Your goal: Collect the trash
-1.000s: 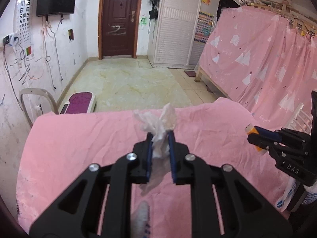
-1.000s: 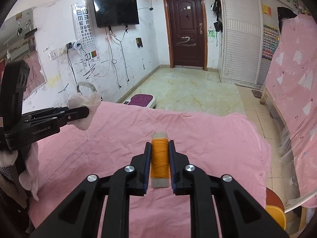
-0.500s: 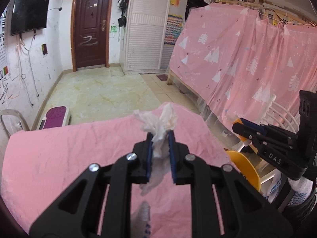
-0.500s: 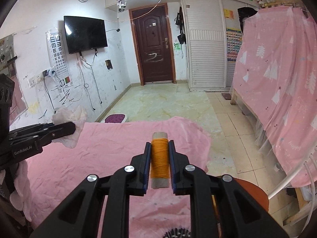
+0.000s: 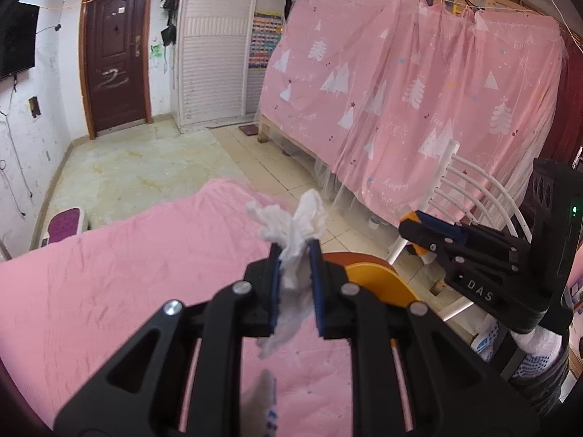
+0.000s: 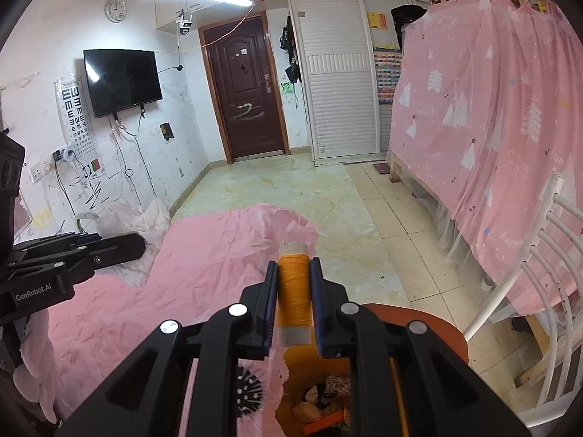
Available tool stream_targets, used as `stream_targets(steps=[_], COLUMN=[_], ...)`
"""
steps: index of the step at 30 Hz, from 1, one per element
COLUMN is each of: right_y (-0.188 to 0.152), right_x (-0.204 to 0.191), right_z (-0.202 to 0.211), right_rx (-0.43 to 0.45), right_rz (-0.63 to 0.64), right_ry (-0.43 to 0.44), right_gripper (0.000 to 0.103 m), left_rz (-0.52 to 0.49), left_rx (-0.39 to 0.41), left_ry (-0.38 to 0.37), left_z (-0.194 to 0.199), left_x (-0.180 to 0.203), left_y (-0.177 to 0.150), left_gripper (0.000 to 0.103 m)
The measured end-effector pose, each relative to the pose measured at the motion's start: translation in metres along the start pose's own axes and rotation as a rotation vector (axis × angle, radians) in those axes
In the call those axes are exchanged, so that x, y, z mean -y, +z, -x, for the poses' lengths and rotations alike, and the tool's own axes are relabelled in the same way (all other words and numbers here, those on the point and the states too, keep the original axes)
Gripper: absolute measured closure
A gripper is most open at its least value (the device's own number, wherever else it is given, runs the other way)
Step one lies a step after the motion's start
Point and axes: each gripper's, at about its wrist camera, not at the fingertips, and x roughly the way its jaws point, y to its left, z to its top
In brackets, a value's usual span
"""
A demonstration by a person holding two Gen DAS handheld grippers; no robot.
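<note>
My left gripper [image 5: 295, 251] is shut on a crumpled white tissue [image 5: 291, 229], held above the right edge of the pink-covered table [image 5: 109, 284]. My right gripper [image 6: 294, 266] is shut on an orange thread spool [image 6: 292, 291] and hangs over the orange trash bin [image 6: 430, 331], which holds some scraps. The bin's rim also shows in the left wrist view [image 5: 379, 280], just beyond my left fingers. The right gripper appears at the right of the left wrist view [image 5: 433, 233]; the left gripper appears at the left of the right wrist view [image 6: 109, 247].
A black round brush [image 6: 247, 397] lies at the table edge beside the bin. A white chair [image 5: 470, 196] stands right of the bin. A pink curtained bed [image 6: 492, 127] fills the right side. Tiled floor [image 6: 291, 193] lies beyond the table.
Both grippers have swung to the right, off the table's middle toward the orange bin, each still holding its item. The bin has come into view under the right gripper.
</note>
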Motion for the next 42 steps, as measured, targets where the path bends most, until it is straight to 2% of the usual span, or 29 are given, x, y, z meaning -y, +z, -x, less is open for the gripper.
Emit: stream_targets(steps=[15, 18, 20, 22, 29, 34, 37, 39, 40, 41, 42], right_y=[-0.023, -0.024, -0.025, -0.027, -0.026, -0.026, -0.024, -0.022, -0.021, -0.020, -0.019], right_x=[0.045, 0.052, 0.057, 0.060, 0.055, 0.050, 0.042, 0.035, 0.032, 0.027, 0.023], right_z=[0.011, 0.013, 0.014, 0.015, 0.012, 0.009, 0.009, 0.009, 0.008, 0.008, 0.008], right_rx=[-0.028, -0.029, -0.029, -0.029, -0.031, -0.039, -0.039, -0.036, -0.035, -0.033, -0.031], right_rz=[-0.083, -0.100, -0.112, -0.122, -0.119, -0.113, -0.097, -0.086, -0.080, -0.073, -0.066], right_ry=[-0.023, -0.031, -0.036, -0.037, -0.040, -0.036, -0.030, -0.027, -0.022, -0.019, -0.018], right_gripper=[0.095, 0.095, 0.095, 0.095, 0.095, 0.094, 0.094, 0.089, 0.080, 0.066, 0.058], left_rz=[-0.053, -0.045, -0.046, -0.042, -0.010, 0.024, 0.031, 0.036, 0.038, 0.040, 0.044], left_rx=[-0.139, -0.170, -0.178, -0.177, -0.160, -0.063, -0.006, 0.020, 0.035, 0.044, 0.050], left_ry=[-0.143, -0.167, -0.163, -0.159, -0.137, -0.073, -0.017, 0.011, 0.024, 0.032, 0.039], left_z=[-0.055, -0.064, -0.068, -0.069, -0.060, -0.029, -0.010, 0.001, 0.006, 0.010, 0.015], left_x=[0.067, 0.074, 0.075, 0.075, 0.063, 0.042, 0.030, 0.021, 0.017, 0.013, 0.008], left_y=[-0.004, -0.007, -0.009, -0.010, -0.010, -0.011, -0.013, -0.014, -0.015, -0.016, -0.017], left_gripper=[0.089, 0.085, 0.075, 0.051, 0.045, 0.016, 0.012, 0.012, 0.010, 0.009, 0.008])
